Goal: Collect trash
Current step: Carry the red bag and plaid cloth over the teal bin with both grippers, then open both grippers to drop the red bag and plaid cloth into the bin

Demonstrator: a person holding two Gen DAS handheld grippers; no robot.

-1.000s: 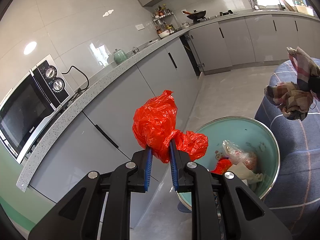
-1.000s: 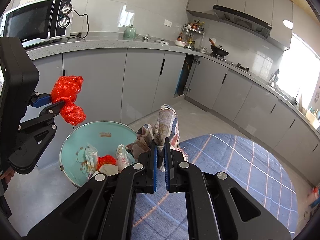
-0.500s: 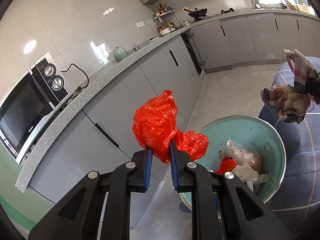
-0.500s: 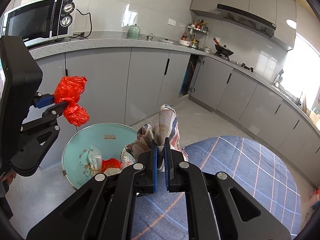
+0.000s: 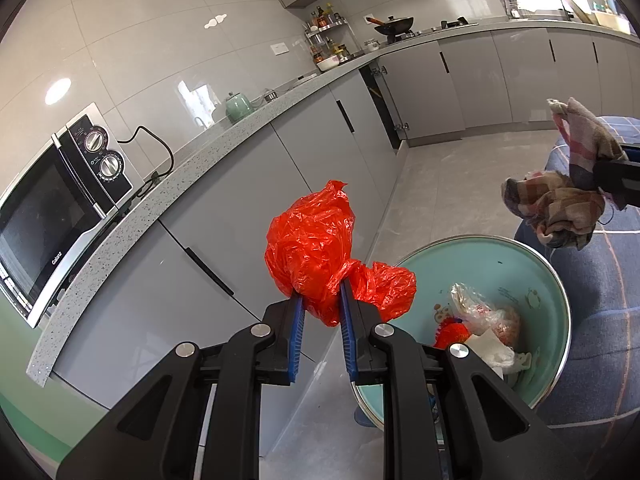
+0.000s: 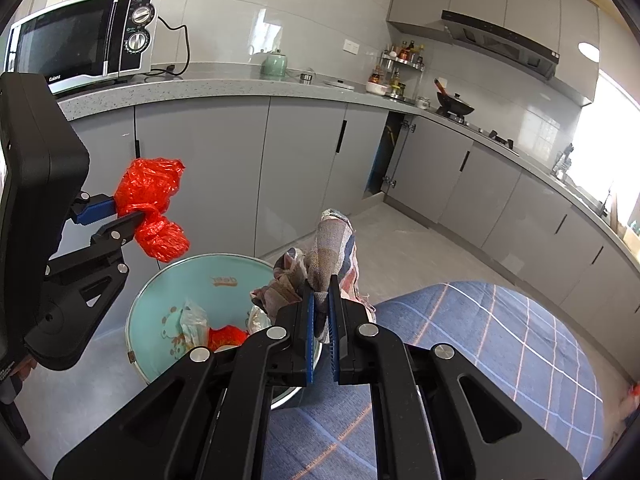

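Note:
My left gripper (image 5: 322,300) is shut on a crumpled red plastic bag (image 5: 316,256), held in the air just left of the bin's rim. The right wrist view shows the same red bag (image 6: 150,208) in that left gripper (image 6: 128,212). A round teal trash bin (image 5: 520,264) stands on the floor with plastic wrappers, paper and a red scrap inside. My right gripper (image 6: 322,300) is shut on a bunched plaid cloth (image 6: 332,248), held above the right side of the bin (image 6: 160,300). In the left wrist view the plaid cloth (image 5: 560,204) hangs at the right edge.
Grey cabinets (image 6: 224,168) under a speckled countertop (image 5: 224,140) run behind the bin. A microwave (image 6: 84,52) and a green kettle (image 6: 275,65) sit on it. A table with a blue checked cloth (image 6: 480,352) lies right of the bin. A wok (image 6: 456,109) stands on the stove.
Both views have shifted slightly, and the bin sits a little further right in each. Both grips are unchanged.

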